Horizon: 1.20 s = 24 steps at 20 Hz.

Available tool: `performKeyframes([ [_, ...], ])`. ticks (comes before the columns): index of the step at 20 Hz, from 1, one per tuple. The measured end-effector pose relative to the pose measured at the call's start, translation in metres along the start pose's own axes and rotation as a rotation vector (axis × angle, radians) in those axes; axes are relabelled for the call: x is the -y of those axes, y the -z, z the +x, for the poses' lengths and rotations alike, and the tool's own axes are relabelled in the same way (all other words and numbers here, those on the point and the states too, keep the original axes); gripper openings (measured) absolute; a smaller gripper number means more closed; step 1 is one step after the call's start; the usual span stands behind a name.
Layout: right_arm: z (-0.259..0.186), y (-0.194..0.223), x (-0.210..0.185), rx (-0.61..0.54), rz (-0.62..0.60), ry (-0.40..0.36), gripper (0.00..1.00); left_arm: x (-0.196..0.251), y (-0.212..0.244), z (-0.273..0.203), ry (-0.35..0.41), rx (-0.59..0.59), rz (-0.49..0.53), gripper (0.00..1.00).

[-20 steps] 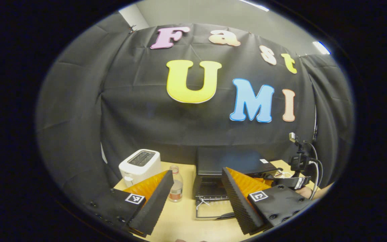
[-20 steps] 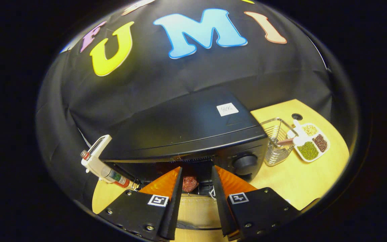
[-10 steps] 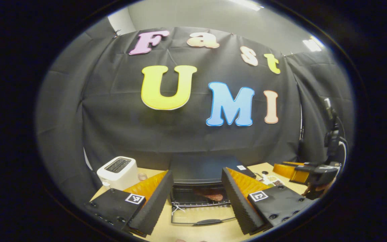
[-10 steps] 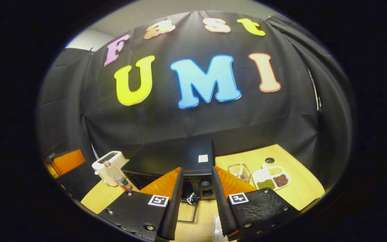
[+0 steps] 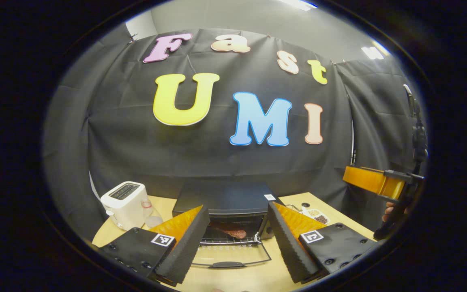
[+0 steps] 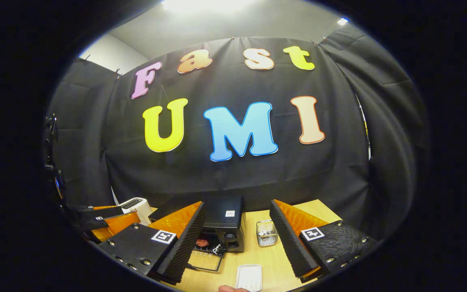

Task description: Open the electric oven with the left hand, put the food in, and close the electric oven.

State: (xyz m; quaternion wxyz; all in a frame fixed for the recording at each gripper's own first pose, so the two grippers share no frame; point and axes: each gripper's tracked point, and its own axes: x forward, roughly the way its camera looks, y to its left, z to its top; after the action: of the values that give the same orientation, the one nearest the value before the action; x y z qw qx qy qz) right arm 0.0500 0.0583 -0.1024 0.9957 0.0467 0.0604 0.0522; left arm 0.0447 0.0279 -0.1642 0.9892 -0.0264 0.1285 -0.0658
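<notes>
Black oven [image 5: 225, 198], white toaster [image 5: 123, 203], pale wood table [image 6: 274, 259].

The oven's top bears a small white sticker [image 6: 230, 213], and reddish-brown food [image 5: 229, 231] lies on its wire rack. The toaster has dark slots. A sectioned white dish [image 5: 315, 215] holds brown and tan fillings. A clear wire basket [image 6: 266, 233] and a plain white tray [image 6: 249, 278] sit on the light yellowish table.

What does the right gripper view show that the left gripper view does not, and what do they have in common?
The right gripper view adds a white tray lying in front of the electric oven. The left gripper view adds a divided dish to the right of the oven. Both share the oven with its door folded down, the food on the rack inside, and the white toaster.
</notes>
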Motion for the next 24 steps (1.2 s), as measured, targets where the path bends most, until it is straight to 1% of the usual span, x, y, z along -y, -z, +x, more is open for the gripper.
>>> performKeyframes([
  [4,-0.004,-0.004,0.015,0.002,0.015,0.021,0.96,0.003,0.034,0.010,-0.025,-0.086,-0.008,0.97],
  [9,-0.004,0.000,0.030,-0.011,0.026,0.038,0.96,-0.001,0.088,0.015,-0.049,-0.229,-0.039,0.98],
  [10,-0.004,0.001,0.033,-0.015,0.027,0.043,0.96,-0.004,0.099,0.016,-0.058,-0.256,-0.042,0.91],
  [11,-0.005,0.002,0.036,-0.021,0.026,0.046,0.96,-0.005,0.109,0.017,-0.065,-0.284,-0.046,0.97],
  [14,-0.006,0.008,0.045,-0.035,0.024,0.060,0.96,-0.010,0.138,0.019,-0.078,-0.351,-0.055,0.97],
  [15,-0.006,0.010,0.047,-0.042,0.024,0.064,0.96,-0.011,0.148,0.020,-0.078,-0.379,-0.055,0.91],
  [16,-0.006,0.012,0.050,-0.049,0.026,0.069,0.96,-0.012,0.160,0.021,-0.081,-0.409,-0.054,0.97],
  [19,-0.007,0.016,0.056,-0.062,0.029,0.088,0.96,-0.020,0.191,0.023,-0.101,-0.499,-0.062,0.97],
  [20,-0.008,0.017,0.061,-0.062,0.024,0.106,0.97,-0.022,0.203,0.022,-0.111,-0.533,-0.061,0.97],
  [21,-0.011,0.015,0.067,-0.052,0.019,0.128,0.97,-0.028,0.216,0.022,-0.124,-0.568,-0.048,1.00],
  [22,-0.011,0.012,0.071,-0.042,0.018,0.144,0.96,-0.034,0.228,0.022,-0.138,-0.604,-0.027,0.98],
  [24,-0.013,0.010,0.077,-0.031,0.016,0.164,0.96,-0.039,0.252,0.024,-0.142,-0.668,-0.004,0.98],
])
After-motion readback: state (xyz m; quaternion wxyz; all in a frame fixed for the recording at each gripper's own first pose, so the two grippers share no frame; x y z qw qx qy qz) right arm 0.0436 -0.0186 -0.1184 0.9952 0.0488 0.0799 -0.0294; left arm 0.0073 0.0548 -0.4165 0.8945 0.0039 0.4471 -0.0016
